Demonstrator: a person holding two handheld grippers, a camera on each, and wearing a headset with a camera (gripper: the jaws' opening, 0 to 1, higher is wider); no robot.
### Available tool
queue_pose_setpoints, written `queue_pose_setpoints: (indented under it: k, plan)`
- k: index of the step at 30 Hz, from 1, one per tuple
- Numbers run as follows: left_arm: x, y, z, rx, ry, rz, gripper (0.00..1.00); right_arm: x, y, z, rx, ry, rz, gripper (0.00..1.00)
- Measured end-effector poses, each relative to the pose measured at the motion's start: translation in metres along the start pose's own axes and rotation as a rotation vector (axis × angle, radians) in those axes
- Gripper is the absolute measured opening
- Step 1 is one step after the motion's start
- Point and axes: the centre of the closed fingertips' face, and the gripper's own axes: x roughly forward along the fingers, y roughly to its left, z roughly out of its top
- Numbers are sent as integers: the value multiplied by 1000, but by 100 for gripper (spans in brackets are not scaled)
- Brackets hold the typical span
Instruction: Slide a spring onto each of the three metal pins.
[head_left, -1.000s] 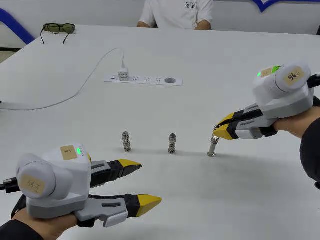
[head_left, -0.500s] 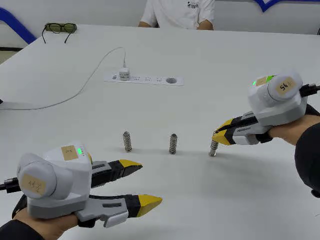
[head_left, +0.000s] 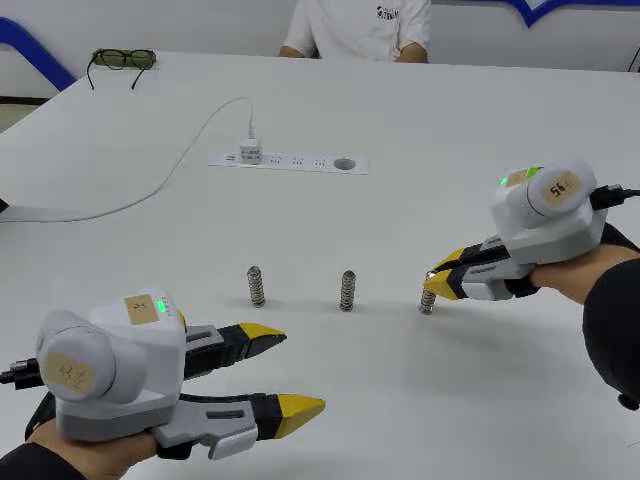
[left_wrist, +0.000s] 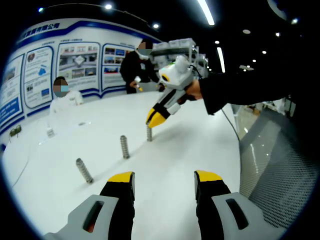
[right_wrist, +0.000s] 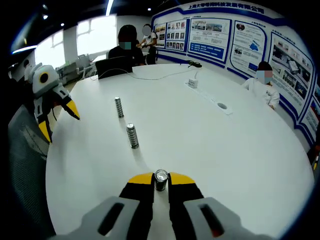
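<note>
Pinching in from the person's right, the right gripper (head_left: 432, 284), a white body with yellow-tipped black jaws, is holding its jaws nearly together around the top of the rightmost pin (head_left: 427, 301). This pin is a short steel post wrapped in grey coil, standing on the white table (head_left: 400, 200). Its long axis is running straight up, while the jaws are reaching across it almost level, so any seating push is needing to go down along the post. In the right gripper view the pin's round shiny top (right_wrist: 161, 177) is sitting squarely between the yellow tips.

The left gripper (head_left: 300, 370) is hanging wide open and holding nothing, low at the near left and well apart from the row. The middle sprung pin (head_left: 347, 290) and the left sprung pin (head_left: 256, 286) are standing free beyond it.

The yellow tips are covering the rightmost pin's upper turns, so whether the pads are bearing on coil or on bare post is impossible to tell, as is whether that coil is reaching the table.
</note>
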Motion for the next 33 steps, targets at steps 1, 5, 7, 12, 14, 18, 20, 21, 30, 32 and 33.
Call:
queue_pose_setpoints:
  k: [1,5,7,12,14,18,20,21,30,32,33]
  plan:
    - [0,0,0,-1,0,0,49,0,0,0,1,1,0,12]
    - [0,0,0,-1,0,1,49,2,0,-3,5,6,-2,12]
    - [0,0,0,-2,0,1,49,3,1,-4,7,7,-2,12]
    - [0,0,0,-4,-2,2,49,3,1,-5,16,2,-3,12]
    - [0,1,-1,-4,-2,3,49,3,1,-5,15,1,-3,12]
    - [0,1,-1,-6,-3,5,49,3,0,-5,7,1,-7,12]
    - [0,1,-1,-6,-4,5,49,4,0,-6,4,4,-7,13]
    - [0,1,-1,-7,-4,5,49,4,0,-7,3,4,-8,15]
    - [-2,5,0,-13,-12,14,50,0,-2,-8,10,-6,-22,19]
    - [-3,6,0,-16,-14,18,50,-3,-2,-9,15,-12,-26,20]
    - [-3,7,0,-17,-15,19,50,-4,-2,-9,15,-13,-28,21]
